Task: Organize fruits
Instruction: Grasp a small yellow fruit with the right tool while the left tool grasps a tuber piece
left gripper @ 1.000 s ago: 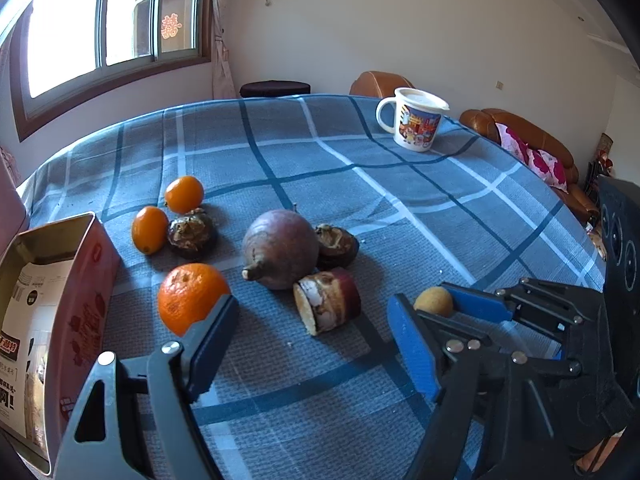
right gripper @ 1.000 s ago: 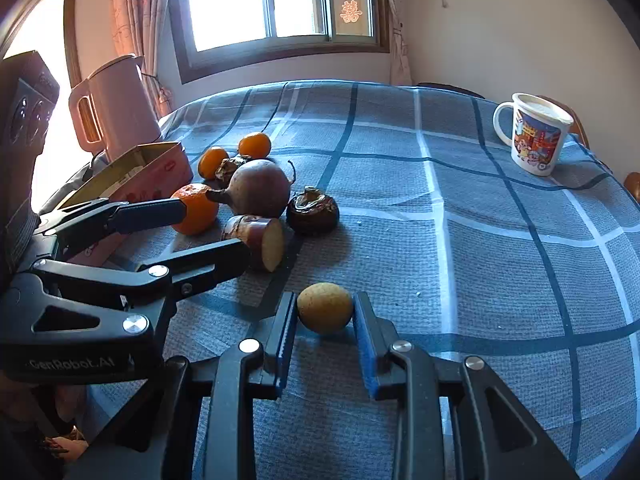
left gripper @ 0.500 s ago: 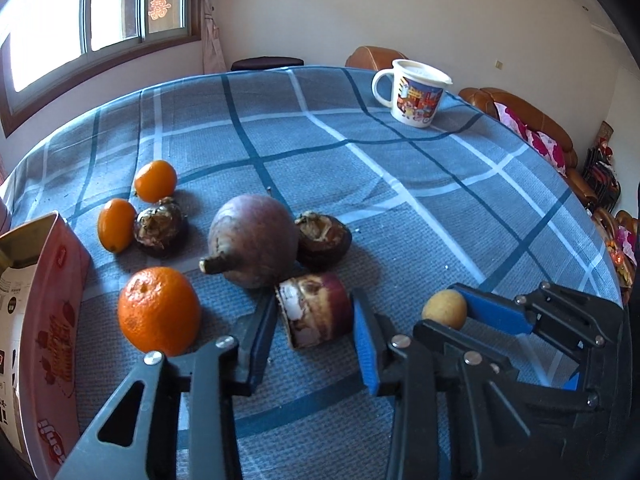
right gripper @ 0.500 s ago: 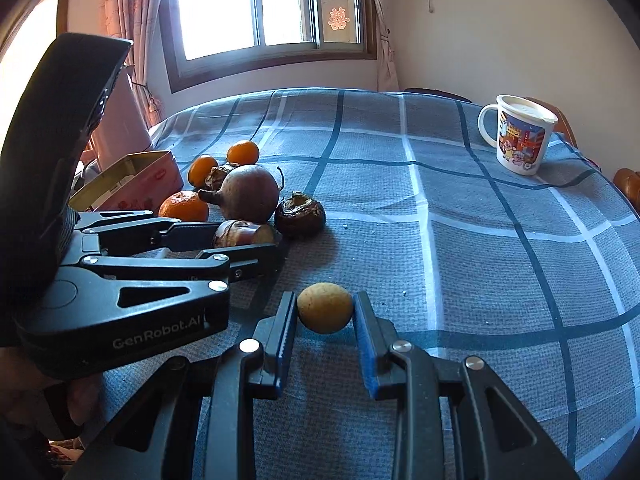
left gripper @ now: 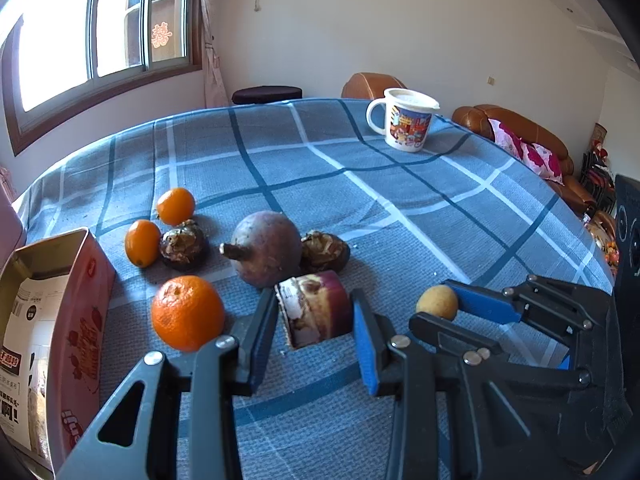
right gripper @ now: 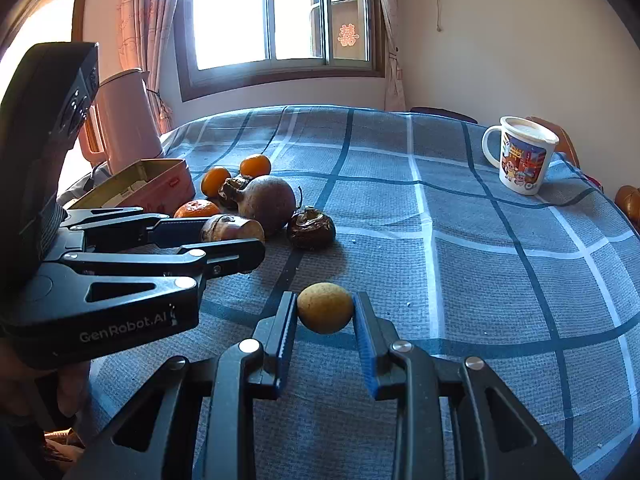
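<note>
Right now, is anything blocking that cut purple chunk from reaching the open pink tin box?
Yes: the large orange tangerine sits between the cut purple chunk, which the left gripper straddles, and the pink tin box.

Occlusions and cut-offs, both wrist views.

Left wrist view: open pink tin box [left gripper: 68, 320] cut off by the left frame edge; its printed label too small to read. Dark speaker-like object [left gripper: 628, 232] at right edge only partly in frame. Contact between left gripper [left gripper: 314, 320] pads and cut purple root piece [left gripper: 314, 306] cannot be confirmed. Right wrist view: large orange [right gripper: 197, 209] mostly hidden behind the left gripper's fingers [right gripper: 176, 232]; pink kettle [right gripper: 124, 120] partly hidden by that gripper's body at upper left.
</note>
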`<state>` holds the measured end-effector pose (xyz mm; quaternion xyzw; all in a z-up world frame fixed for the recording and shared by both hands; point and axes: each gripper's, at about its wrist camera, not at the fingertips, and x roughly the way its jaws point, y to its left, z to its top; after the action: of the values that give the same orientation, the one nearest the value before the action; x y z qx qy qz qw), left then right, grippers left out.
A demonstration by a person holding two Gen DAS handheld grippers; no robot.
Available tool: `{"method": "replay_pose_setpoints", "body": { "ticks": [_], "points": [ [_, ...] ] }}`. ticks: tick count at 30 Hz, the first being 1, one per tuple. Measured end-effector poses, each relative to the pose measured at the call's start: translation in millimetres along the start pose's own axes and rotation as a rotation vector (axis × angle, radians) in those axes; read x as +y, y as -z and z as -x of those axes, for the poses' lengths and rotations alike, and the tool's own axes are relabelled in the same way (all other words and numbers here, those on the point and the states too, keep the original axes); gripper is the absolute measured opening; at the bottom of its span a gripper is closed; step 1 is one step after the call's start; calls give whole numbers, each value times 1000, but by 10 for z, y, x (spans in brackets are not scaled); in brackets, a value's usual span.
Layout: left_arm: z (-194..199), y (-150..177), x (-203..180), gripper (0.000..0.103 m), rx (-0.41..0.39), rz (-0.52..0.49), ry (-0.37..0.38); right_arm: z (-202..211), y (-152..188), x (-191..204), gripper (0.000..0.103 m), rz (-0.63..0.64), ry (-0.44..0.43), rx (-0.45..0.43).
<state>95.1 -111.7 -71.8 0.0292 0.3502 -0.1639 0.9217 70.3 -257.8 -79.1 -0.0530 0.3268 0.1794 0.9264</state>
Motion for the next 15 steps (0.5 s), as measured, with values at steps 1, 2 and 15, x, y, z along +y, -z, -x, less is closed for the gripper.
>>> {"method": "replay_pose_setpoints", "body": {
  "ticks": [1, 2, 15],
  "points": [
    [17, 2, -1, 38, -8, -2, -4, 7, 0, -2, 30, 0, 0, -5],
    [33, 3, -1, 38, -16, -3, -4, 13, 2, -1, 30, 0, 1, -10],
    [208, 19, 25, 38, -103, 10, -15, 89, 11, 23, 30, 11, 5, -68]
  ]
}}
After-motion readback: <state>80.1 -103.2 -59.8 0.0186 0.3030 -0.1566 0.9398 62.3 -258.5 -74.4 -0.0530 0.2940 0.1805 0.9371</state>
